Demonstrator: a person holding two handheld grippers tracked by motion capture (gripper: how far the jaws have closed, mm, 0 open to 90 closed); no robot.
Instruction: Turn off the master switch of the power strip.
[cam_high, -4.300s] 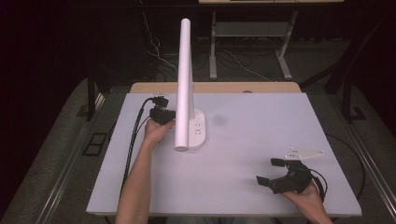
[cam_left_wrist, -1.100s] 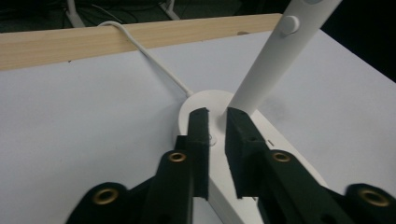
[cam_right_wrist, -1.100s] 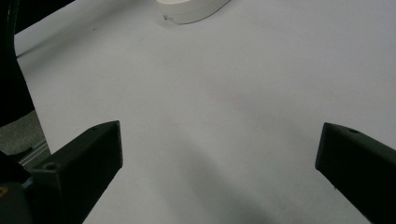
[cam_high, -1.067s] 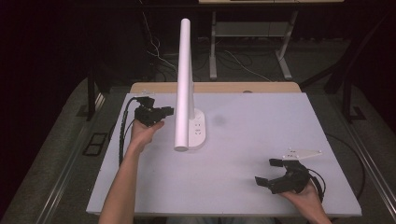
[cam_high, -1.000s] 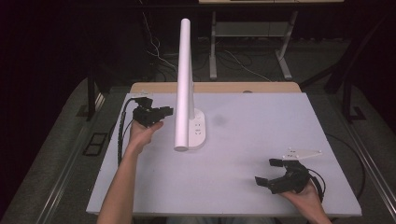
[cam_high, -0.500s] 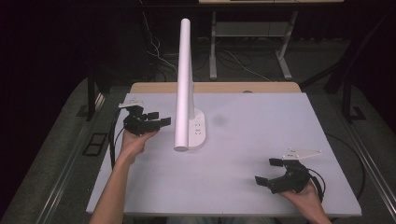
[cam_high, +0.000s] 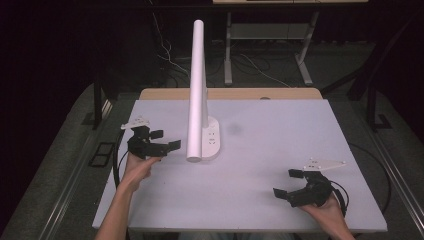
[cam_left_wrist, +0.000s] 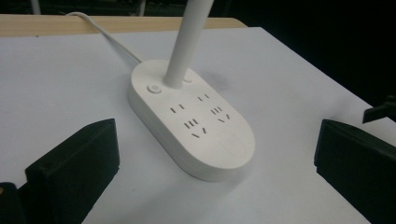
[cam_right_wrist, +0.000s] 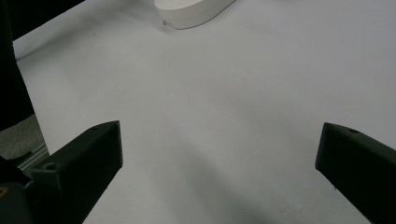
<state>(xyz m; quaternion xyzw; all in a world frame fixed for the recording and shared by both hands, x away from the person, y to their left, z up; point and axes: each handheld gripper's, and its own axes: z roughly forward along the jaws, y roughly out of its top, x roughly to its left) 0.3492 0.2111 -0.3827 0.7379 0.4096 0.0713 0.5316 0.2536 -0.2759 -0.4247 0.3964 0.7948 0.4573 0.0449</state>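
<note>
the high view takes in the whole white table (cam_high: 260, 200) — the lamp (cam_high: 197, 90) stands near its middle, its tall white tube rising from an oval base, with the left gripper (cam_high: 162, 142) just left of that base and the right gripper (cam_high: 287, 182) well apart near the table's front right corner.

the left gripper view brings what the high view cannot resolve: the lamp base (cam_left_wrist: 191, 123) carries several socket openings in pairs and threes, a small round button (cam_left_wrist: 153, 88) beside the foot of the tube, and a white cord (cam_left_wrist: 105, 35) running off the back of the base across the table. no brand or writing can be read on it.

the left gripper's jaws have just been opening and stand wide apart with nothing between them, the base lying ahead of them, untouched. the right gripper view (cam_right_wrist: 219, 154) looks over bare table with one end of the base at its top edge; its jaws are also spread wide and hold nothing.
</note>
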